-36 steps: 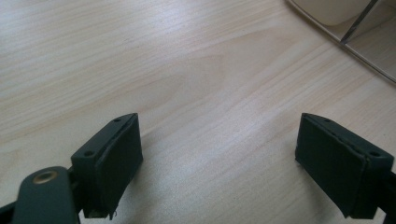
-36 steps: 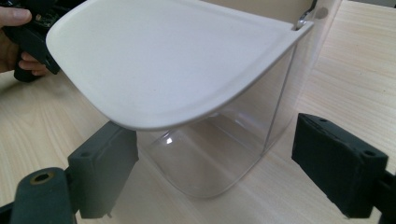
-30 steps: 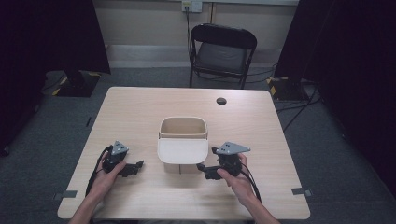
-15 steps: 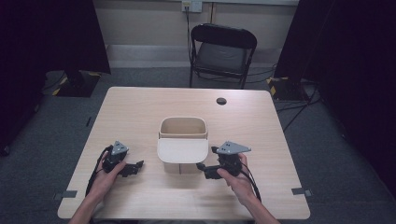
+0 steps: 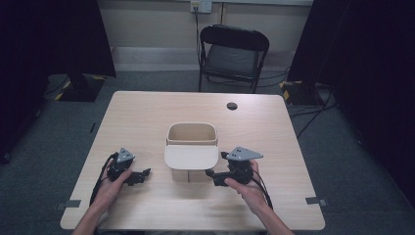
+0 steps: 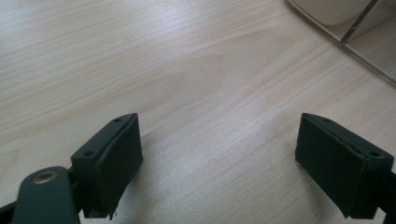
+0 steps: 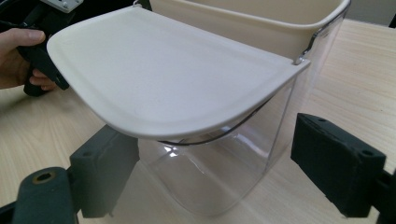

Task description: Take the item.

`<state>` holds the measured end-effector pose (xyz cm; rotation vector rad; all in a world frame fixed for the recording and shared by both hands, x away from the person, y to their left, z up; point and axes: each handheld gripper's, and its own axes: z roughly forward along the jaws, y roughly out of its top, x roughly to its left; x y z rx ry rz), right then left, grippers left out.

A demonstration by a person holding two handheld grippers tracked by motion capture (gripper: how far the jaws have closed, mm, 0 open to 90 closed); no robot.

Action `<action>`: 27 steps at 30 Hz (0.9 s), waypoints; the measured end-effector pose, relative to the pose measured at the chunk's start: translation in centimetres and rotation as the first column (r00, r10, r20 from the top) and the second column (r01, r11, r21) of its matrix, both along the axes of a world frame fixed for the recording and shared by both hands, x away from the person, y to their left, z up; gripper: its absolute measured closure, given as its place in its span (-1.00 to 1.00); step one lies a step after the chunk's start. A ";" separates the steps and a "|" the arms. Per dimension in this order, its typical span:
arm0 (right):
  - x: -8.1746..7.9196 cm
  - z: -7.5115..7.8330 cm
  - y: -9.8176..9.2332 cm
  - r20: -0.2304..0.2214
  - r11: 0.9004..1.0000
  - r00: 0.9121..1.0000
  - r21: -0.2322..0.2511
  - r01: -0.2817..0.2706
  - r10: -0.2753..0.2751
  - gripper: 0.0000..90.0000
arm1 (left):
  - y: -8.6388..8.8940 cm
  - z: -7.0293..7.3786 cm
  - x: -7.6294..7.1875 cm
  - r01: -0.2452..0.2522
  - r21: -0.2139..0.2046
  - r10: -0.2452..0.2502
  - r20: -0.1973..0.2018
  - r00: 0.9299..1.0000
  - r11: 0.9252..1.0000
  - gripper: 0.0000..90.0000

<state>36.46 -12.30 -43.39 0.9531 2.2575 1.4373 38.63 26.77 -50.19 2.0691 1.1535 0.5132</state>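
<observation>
Nothing has moved: both the left gripper [image 5: 142, 175] and right gripper [image 5: 211, 177] stay released beside the bin [image 5: 191, 139].

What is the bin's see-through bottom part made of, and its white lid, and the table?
The bin's body looks like clear, glossy plastic: the table shows through it and light glints on it. The lid looks like cream, matte plastic, smooth and moulded with a rounded rim. The table looks like pale wood, maybe only a wood-look laminate: grain lines run across a smooth, faintly shiny top.

Black folding chair [image 5: 234, 56] behind wooden table [image 5: 147, 112], grey carpet [image 5: 342, 127].
</observation>
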 end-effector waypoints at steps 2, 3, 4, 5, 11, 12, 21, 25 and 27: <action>0.0 0.1 0.1 0.003 1.000 1.000 0.002 0.000 0.000 -0.67 | 0.0 0.0 0.0 -0.001 0.002 0.001 0.002 1.000 1.000 -0.69; 0.0 0.1 0.1 0.005 1.000 1.000 0.003 -0.003 0.003 -0.66 | 0.0 0.0 0.0 -0.001 0.001 0.001 0.001 1.000 1.000 -0.69; 0.0 0.2 0.2 0.006 1.000 1.000 0.005 -0.003 0.003 -0.66 | 0.0 0.0 0.0 0.000 0.000 0.000 0.000 1.000 1.000 -0.69; 0.0 0.2 0.2 0.005 1.000 1.000 0.003 -0.003 0.003 -0.66 | 0.0 0.0 0.0 0.000 0.004 0.000 0.002 1.000 1.000 -0.69; 0.1 0.4 0.4 0.012 1.000 1.000 0.007 -0.009 0.009 -0.64 | 0.0 0.0 0.0 0.000 0.003 0.000 0.001 1.000 1.000 -0.69; 0.1 0.4 0.5 0.014 1.000 1.000 0.007 -0.011 0.011 -0.63 | 0.0 0.0 0.0 0.000 0.000 0.000 0.000 1.000 1.000 -0.69; 0.2 0.7 0.7 0.017 1.000 1.000 0.009 -0.010 0.010 -0.68 | 0.0 0.0 0.0 -0.001 0.001 0.001 0.002 1.000 1.000 -0.69; 0.2 0.8 0.7 0.022 1.000 1.000 0.011 -0.008 0.008 -0.68 | 0.0 0.0 0.0 0.000 0.000 0.000 0.000 1.000 1.000 -0.69; 0.3 0.9 0.7 0.023 1.000 1.000 0.013 -0.007 0.007 -0.67 | 0.0 0.0 0.0 0.000 0.001 0.000 0.000 1.000 1.000 -0.69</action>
